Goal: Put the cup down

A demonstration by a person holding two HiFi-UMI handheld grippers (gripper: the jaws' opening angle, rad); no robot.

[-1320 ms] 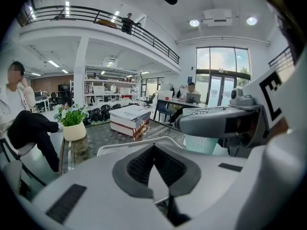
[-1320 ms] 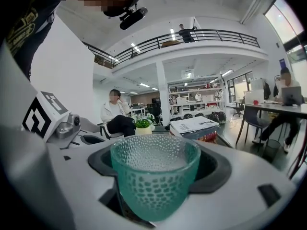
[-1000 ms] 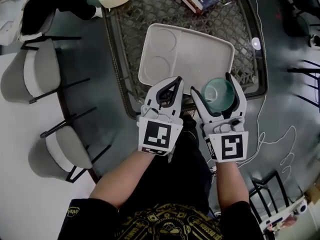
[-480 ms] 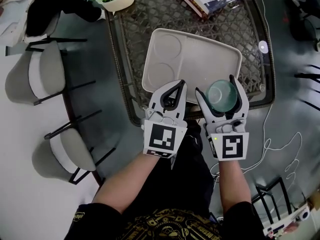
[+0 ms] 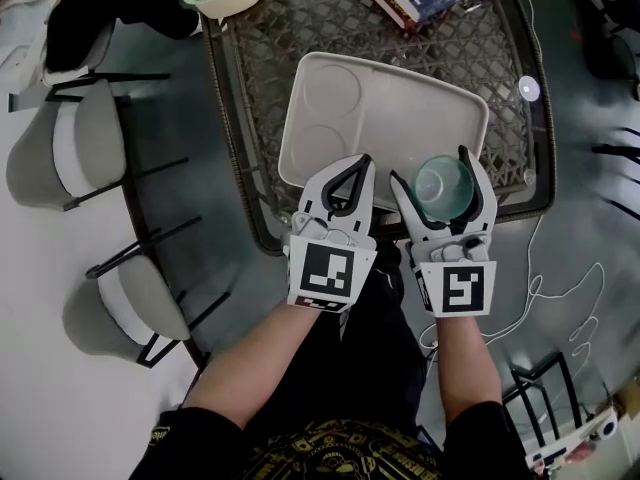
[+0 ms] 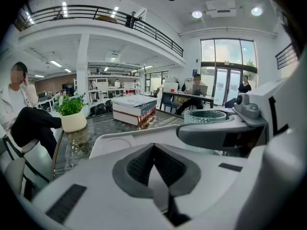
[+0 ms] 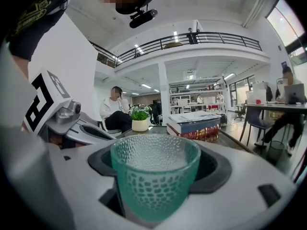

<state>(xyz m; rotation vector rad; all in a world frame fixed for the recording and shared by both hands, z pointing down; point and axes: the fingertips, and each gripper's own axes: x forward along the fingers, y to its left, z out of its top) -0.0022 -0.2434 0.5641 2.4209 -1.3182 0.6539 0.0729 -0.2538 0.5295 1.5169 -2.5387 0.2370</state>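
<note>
Over the last second very little has changed. Both of my grippers have crept slightly farther in over the near edge of the cream rectangular plastic tray point(image 5: 400, 98), which lies on the dark lattice-patterned worktop point(image 5: 260, 88). My grip has not altered. The fingers of my right gripper point(image 5: 432, 173) are still spread about as wide as the teal dimpled glass cup point(image 5: 443, 186) and are pressed against its sides, so the cup is firmly held and not yet released. The fingers of my left gripper point(image 5: 358, 160) are pressed together at their tips with nothing between them. It hangs just beside the right one, over the tray's near edge.

For the task, I judge that I am at the end of the carry and about to lower the cup. The putting-down itself is still to do.

The cup sits over the tray's near right corner, on the opposite side from the two round recesses at the tray's left. Its long axis runs straight up and down. The mouth faces up towards my head and the base points down at the tray, so it is upright and not tilted in either gripper view. My own fingers hide the base, so I cannot tell whether it already touches the tray; it is probably still just above it.
</note>
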